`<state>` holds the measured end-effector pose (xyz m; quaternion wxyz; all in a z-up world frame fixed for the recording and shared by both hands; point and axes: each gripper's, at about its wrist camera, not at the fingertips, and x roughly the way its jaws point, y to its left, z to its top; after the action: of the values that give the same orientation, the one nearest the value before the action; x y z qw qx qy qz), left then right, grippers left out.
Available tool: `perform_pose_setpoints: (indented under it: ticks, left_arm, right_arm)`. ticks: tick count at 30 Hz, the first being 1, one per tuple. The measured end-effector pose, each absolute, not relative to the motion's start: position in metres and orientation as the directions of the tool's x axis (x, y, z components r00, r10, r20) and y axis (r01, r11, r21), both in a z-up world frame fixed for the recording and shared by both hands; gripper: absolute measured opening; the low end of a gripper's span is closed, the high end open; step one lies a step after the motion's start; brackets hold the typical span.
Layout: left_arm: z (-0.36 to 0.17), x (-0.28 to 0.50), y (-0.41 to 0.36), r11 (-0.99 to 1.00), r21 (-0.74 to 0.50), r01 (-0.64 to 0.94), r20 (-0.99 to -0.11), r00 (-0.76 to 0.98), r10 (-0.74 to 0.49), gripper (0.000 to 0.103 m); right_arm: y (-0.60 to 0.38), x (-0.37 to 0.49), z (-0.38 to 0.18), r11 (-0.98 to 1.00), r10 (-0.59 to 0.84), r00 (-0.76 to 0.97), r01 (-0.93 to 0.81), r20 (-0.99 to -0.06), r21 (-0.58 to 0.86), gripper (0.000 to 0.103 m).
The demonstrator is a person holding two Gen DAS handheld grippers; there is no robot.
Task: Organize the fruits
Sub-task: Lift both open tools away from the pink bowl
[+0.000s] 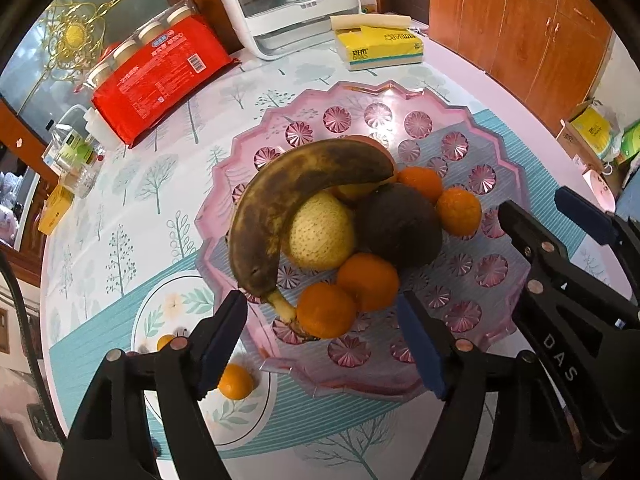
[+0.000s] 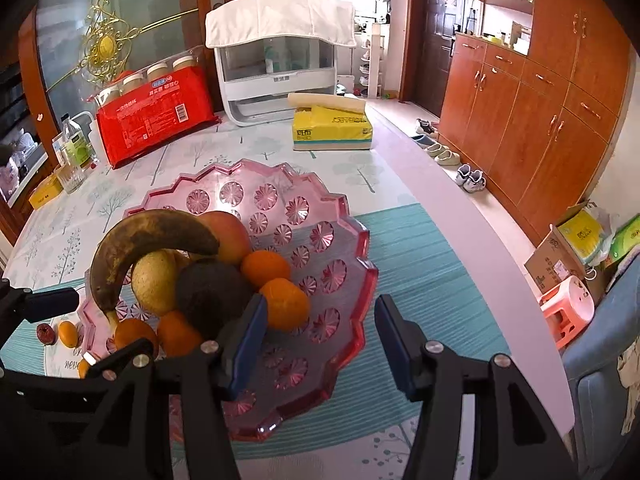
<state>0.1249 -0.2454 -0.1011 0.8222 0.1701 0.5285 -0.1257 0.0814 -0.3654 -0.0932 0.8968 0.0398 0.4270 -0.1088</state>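
Pink bowl [image 1: 500, 168] holds banana [image 1: 288, 200], pear, oranges. Small oranges [image 1: 236, 380] remain on white plate [image 1: 240, 420]. Left claw [image 1: 324, 344] and right claw [image 2: 320, 344] both wide, empty. Task judged nearly complete.

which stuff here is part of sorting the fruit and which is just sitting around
Part of the job:
pink bowl
banana
pear
avocado
oranges in the bowl
white plate
small orange on the plate

Just lying about:
red package
tissue box
white cabinet
glass bottle
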Motion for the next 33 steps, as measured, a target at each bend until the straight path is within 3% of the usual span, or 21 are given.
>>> perform_pose_setpoints:
  ticks: [6, 33]
  left_arm:
    - [-0.091, 0.117, -0.235, 0.918, 0.154, 0.365, -0.893, 0.449, -0.029, 0.081]
    - [-0.044, 0.098, -0.169, 0.929, 0.16, 0.333, -0.802, 0.592, -0.075, 0.082]
  right_arm:
    - [-0.361, 0.069, -0.088, 0.97, -0.173, 0.621, 0.243, -0.764, -0.022, 0.056]
    - [-0.313, 0.037, -0.052, 0.943, -0.279, 0.656, 0.324, -0.702, -0.072, 0.056]
